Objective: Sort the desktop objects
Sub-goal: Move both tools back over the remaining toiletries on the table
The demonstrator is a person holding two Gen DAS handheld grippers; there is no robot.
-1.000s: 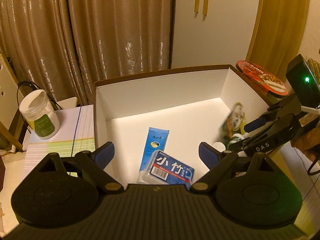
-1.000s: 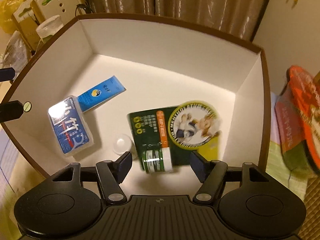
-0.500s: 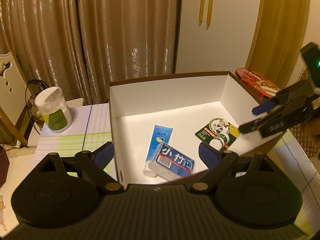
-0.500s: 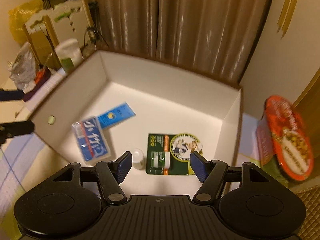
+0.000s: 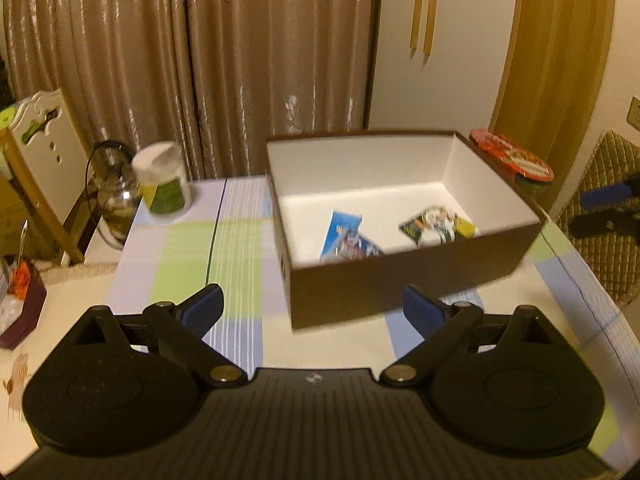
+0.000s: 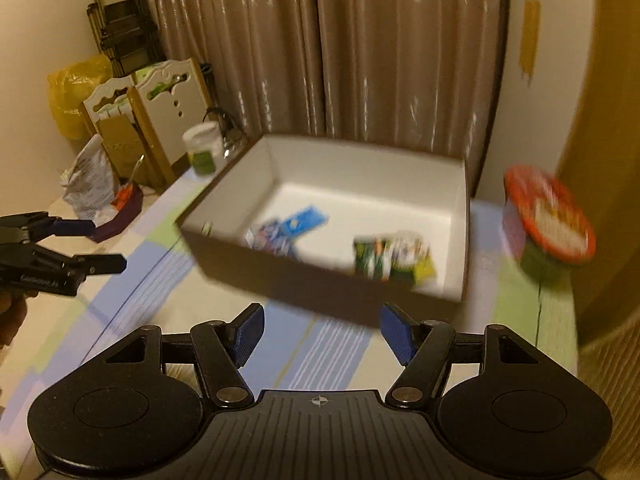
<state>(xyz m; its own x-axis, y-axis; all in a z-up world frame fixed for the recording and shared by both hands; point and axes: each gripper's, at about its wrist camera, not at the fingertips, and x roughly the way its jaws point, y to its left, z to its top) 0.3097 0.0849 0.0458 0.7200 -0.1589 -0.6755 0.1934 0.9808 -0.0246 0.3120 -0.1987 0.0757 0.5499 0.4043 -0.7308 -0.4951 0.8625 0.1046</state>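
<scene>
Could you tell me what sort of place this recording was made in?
Most likely a room in a home: floor-length brown curtains, a white wardrobe door, and a table under a checked tablecloth holding a brown box.

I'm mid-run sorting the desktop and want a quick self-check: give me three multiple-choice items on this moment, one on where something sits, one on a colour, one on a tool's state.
1. Where is the red-lidded bowl?
A. inside the box
B. outside the box, past its right wall
C. between the right tool's fingers

2. What colour is the inside of the box?
A. white
B. blue
C. black

3. What state is the left tool in?
A. shut on the blue tube
B. shut on nothing
C. open and empty

Answers:
1. B: in the right wrist view the bowl stands on the tablecloth beyond the box's right wall.
2. A: its inner walls and floor are white, its outside brown.
3. C: its blue pads stand wide apart with only tablecloth between them, and the blue tube lies in the box.
</scene>
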